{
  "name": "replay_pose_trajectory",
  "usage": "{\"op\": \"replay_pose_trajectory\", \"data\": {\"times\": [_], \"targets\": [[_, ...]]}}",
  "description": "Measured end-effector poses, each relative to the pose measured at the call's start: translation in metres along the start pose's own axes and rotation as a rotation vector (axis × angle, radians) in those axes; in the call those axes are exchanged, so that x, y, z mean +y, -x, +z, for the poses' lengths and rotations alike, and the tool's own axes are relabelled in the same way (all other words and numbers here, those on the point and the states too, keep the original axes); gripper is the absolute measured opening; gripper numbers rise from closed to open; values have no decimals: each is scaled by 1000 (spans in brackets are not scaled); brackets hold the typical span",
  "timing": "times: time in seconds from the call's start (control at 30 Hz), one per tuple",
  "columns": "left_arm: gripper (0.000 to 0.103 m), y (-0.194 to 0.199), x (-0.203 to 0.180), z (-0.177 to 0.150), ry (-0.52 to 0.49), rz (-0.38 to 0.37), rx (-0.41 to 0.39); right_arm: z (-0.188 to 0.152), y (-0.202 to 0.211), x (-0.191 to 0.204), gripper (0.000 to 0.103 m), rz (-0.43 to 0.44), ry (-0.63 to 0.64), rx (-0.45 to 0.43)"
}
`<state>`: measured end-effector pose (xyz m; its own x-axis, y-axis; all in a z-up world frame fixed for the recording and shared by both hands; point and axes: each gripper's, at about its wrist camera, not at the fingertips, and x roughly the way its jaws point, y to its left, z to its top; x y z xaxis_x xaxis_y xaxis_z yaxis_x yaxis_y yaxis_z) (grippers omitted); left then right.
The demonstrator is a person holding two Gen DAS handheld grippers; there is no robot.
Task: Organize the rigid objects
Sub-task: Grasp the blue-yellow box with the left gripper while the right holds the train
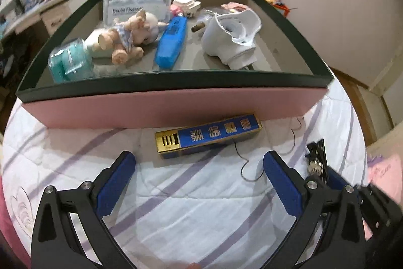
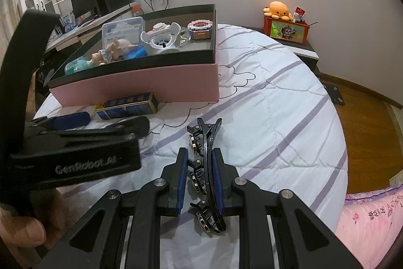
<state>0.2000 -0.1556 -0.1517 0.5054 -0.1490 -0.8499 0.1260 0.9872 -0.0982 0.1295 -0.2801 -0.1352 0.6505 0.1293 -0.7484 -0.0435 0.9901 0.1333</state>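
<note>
Right hand-held gripper (image 2: 200, 183) clamps hair clip (image 2: 205, 168); left hand-held gripper (image 1: 199, 163) wide over striped quilt (image 2: 277, 122); wood floor (image 2: 365, 117).

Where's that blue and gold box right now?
The blue and gold box lies on the striped quilt just in front of the pink tray's near wall, outside it. In the left wrist view, it sits ahead of the open left gripper.

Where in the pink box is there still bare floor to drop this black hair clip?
Bare floor shows in the pink box along the near wall between the blue case and the white holder, and in the right part past that holder. The left side is crowded: teal pack, doll, floss box.
</note>
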Motion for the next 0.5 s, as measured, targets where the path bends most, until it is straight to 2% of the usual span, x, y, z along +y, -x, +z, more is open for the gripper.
{"op": "replay_pose_trajectory", "data": {"times": [0.17, 0.33, 0.37, 0.47, 0.5], "targets": [[103, -8, -6, 10, 69, 22, 9, 2, -1, -6, 19, 3, -3, -1], [102, -16, -12, 13, 75, 75, -51, 3, -5, -9, 19, 12, -8, -1], [100, -16, -12, 13, 79, 71, -70, 4, -5, -10, 19, 14, -7, -1], [84, -11, -7, 9, 80, 55, -94, 3, -5, -10, 19, 17, -8, -3], [84, -9, -5, 7, 73, 45, -101, 3, -5, -10, 19, 16, -7, -3]]}}
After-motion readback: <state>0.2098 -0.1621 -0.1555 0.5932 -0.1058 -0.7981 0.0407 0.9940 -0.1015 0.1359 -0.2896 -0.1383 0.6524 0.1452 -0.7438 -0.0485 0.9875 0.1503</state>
